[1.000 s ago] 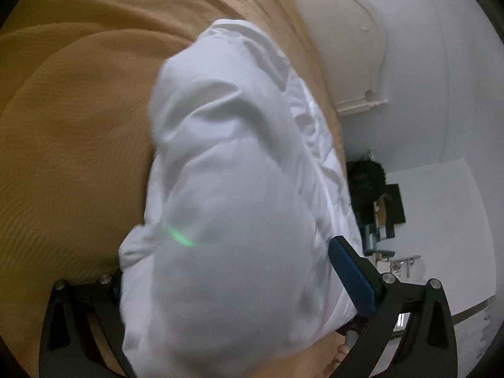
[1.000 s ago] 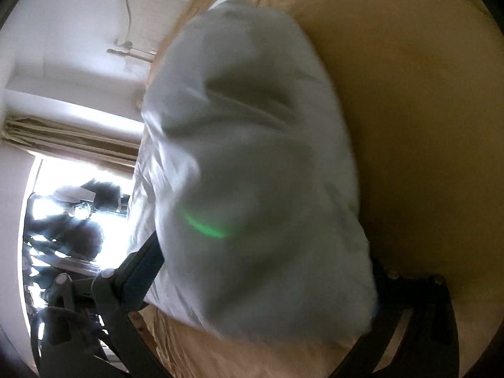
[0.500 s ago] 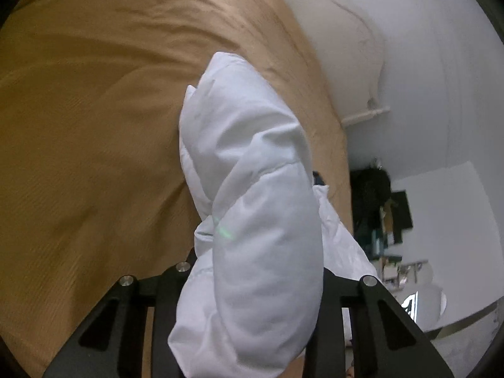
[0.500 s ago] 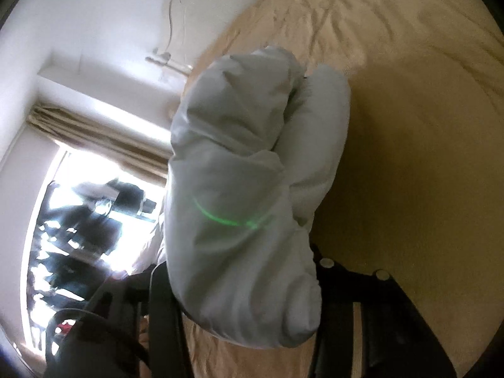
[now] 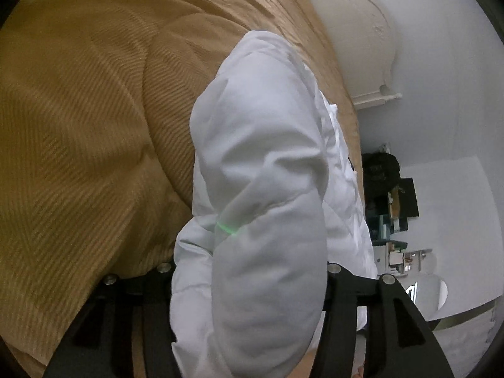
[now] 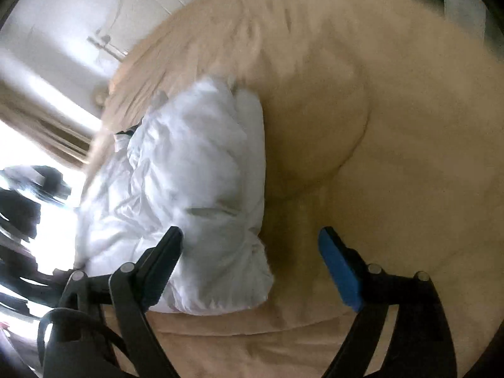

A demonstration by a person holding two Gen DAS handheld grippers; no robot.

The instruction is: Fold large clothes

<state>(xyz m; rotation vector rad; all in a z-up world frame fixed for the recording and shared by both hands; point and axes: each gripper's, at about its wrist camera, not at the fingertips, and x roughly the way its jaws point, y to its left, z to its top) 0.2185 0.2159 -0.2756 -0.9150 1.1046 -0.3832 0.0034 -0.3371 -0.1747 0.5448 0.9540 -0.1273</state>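
A white puffy jacket lies bundled on a tan bedspread. In the left wrist view my left gripper is shut on a thick fold of the jacket, which bulges up between the black fingers and hides the pads. In the right wrist view the jacket lies folded on the bedspread. My right gripper is open and empty just above it; its left finger is over the jacket's near edge, its blue-padded right finger over bare bedspread.
A white headboard and white wall stand beyond the bed. Dark furniture and clutter sit at the right of the left wrist view. A bright window with curtains is at the left of the right wrist view.
My right gripper has opened and let go of the jacket, which now lies on the bed. My left gripper stays shut on its fold and has lowered toward the bedspread.
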